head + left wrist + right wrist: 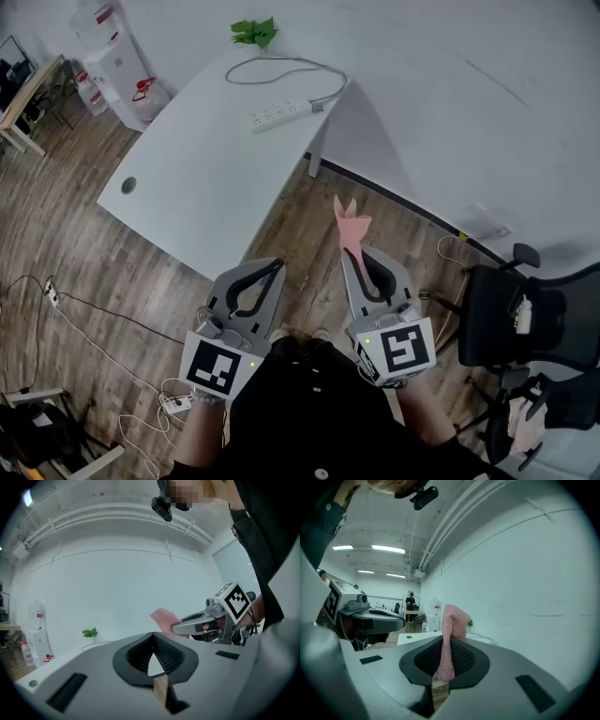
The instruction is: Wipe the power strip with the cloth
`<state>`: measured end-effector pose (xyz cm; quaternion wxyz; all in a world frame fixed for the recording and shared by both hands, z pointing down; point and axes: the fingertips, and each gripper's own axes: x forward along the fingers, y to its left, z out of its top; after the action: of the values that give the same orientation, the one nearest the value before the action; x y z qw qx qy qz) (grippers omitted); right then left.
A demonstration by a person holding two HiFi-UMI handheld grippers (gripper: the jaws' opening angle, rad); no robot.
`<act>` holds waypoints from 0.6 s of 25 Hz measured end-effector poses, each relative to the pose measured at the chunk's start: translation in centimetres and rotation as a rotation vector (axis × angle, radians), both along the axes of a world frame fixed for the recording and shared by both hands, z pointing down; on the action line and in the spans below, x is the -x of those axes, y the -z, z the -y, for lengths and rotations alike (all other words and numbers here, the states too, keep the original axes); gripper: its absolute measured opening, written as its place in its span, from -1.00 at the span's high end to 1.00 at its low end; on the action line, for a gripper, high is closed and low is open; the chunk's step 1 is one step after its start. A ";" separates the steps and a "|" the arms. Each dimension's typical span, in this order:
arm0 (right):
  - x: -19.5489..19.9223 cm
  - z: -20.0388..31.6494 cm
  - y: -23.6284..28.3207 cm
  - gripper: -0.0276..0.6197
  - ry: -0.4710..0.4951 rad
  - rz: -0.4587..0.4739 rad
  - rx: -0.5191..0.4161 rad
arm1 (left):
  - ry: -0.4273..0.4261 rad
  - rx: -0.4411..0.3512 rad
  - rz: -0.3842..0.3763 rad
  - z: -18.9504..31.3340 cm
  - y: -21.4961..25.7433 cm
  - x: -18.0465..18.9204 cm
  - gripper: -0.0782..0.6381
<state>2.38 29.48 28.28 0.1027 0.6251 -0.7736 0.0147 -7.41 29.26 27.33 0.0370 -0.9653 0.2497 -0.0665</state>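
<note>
Standing well back from the long white table (202, 178), the person holds both tools low in front of the body, above the brown wooden floor (103, 272) rather than above the tabletop. The right tongs (350, 253) are clamped on a pink mesh cloth (352, 223). Their own camera shows the fabric pinched between the two black ribbed pads and rising past the tips in a folded peak that leans a little to one side. The left tongs (277, 265) are closed on nothing, the tips of their black pads meeting with only a small triangular gap behind them. They sit just beside the right pair, roughly level with it. The white multi-socket power strip (278, 113) lies flat near the far end of the table, well apart from both tools, with nothing touching it. Its grey cable (281, 64) loops behind it in a wide oval on the tabletop. A small leafy green sprig (254, 33) shows beyond the loop, near the table's far end and close to the pale wall. Off to the person's right, a black office chair (502, 323) stands on the floor.
</note>
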 end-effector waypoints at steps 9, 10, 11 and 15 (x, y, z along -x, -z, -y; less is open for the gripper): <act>0.7 1.0 -0.1 0.75 -0.049 -0.013 0.008 | -0.032 0.001 -0.018 1.6 -0.1 1.0 0.74; 0.8 1.2 -0.1 0.75 -0.055 -0.014 0.006 | -0.038 -0.001 -0.020 1.8 -0.1 1.1 0.74; 0.9 1.3 -0.1 0.75 -0.060 -0.015 0.004 | -0.043 -0.003 -0.023 2.0 0.0 1.2 0.74; 1.8 1.5 0.1 0.75 -0.083 -0.022 0.001 | -0.070 -0.015 -0.029 2.6 0.2 1.8 0.74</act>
<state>0.61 27.95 28.22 0.1106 0.6568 -0.7458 0.0126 -9.21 26.70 27.16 0.0427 -0.9740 0.2170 -0.0492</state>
